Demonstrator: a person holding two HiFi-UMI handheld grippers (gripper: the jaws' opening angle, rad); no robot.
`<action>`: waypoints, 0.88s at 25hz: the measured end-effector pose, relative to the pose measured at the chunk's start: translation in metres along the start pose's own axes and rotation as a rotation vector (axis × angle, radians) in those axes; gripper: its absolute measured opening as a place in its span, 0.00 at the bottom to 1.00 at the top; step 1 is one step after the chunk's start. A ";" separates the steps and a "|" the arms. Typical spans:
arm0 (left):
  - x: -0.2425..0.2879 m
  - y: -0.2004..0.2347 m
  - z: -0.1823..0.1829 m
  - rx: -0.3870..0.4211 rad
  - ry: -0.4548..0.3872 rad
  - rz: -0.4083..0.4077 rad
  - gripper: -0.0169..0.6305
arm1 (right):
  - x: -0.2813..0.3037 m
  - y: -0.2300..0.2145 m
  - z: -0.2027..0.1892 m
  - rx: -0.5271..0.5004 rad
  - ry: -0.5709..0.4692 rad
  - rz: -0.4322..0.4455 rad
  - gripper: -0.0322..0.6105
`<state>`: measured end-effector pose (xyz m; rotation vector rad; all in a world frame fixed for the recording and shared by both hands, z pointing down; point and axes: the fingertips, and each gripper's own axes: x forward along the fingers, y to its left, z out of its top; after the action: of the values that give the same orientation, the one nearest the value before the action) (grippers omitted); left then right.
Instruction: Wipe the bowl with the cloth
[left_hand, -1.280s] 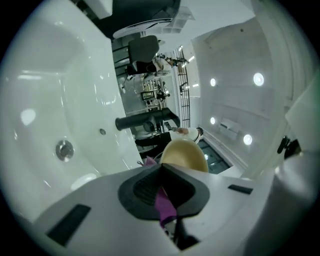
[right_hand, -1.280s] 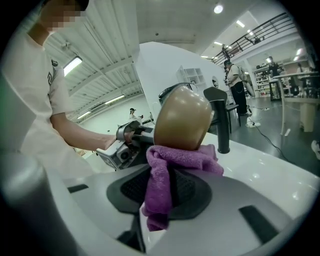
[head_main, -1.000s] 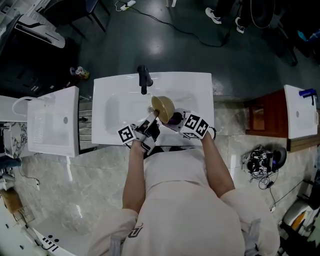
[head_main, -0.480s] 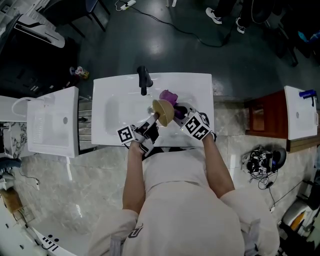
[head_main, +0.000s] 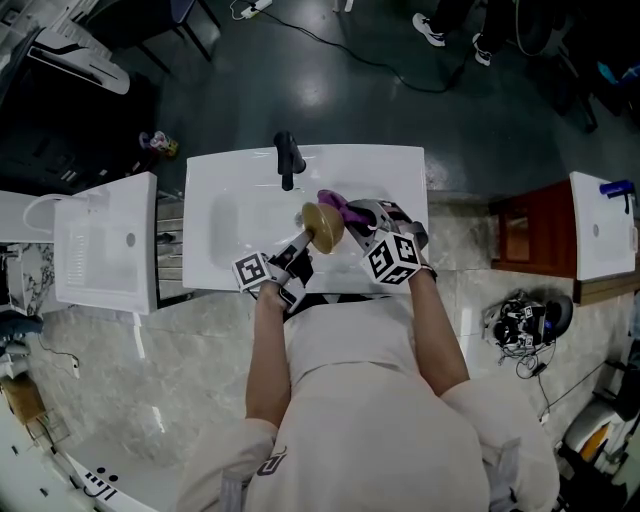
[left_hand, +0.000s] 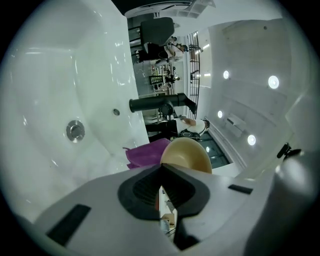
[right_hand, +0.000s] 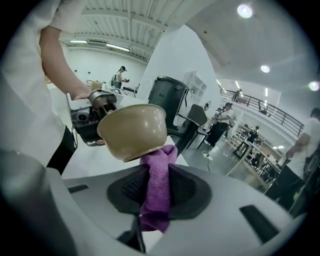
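We hold the bowl over the sink, in front of the faucet. Our left gripper clamps its near rim; the cloth, pinched in our right gripper, touches the bowl's underside, behind and right.

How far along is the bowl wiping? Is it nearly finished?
Done: the left gripper grips the tan bowl by its rim above the sink, and the right gripper is clamped on the purple cloth. In hand: the cloth presses against the bowl's underside. Left: probably the rest of the bowl; how clean it is I cannot tell.
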<state>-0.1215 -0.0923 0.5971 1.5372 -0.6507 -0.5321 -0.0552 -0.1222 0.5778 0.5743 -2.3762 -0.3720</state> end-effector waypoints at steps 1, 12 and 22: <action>-0.001 0.001 0.003 0.005 -0.011 0.011 0.04 | 0.000 0.002 -0.001 0.004 0.000 0.013 0.19; 0.003 -0.007 -0.008 0.037 0.037 -0.016 0.04 | 0.014 0.035 -0.010 -0.040 0.054 0.125 0.19; 0.006 -0.002 -0.021 0.066 0.108 0.005 0.04 | 0.006 0.013 -0.011 0.015 0.032 0.029 0.19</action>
<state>-0.1030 -0.0811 0.5974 1.6146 -0.5938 -0.4243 -0.0564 -0.1154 0.5943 0.5479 -2.3561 -0.3297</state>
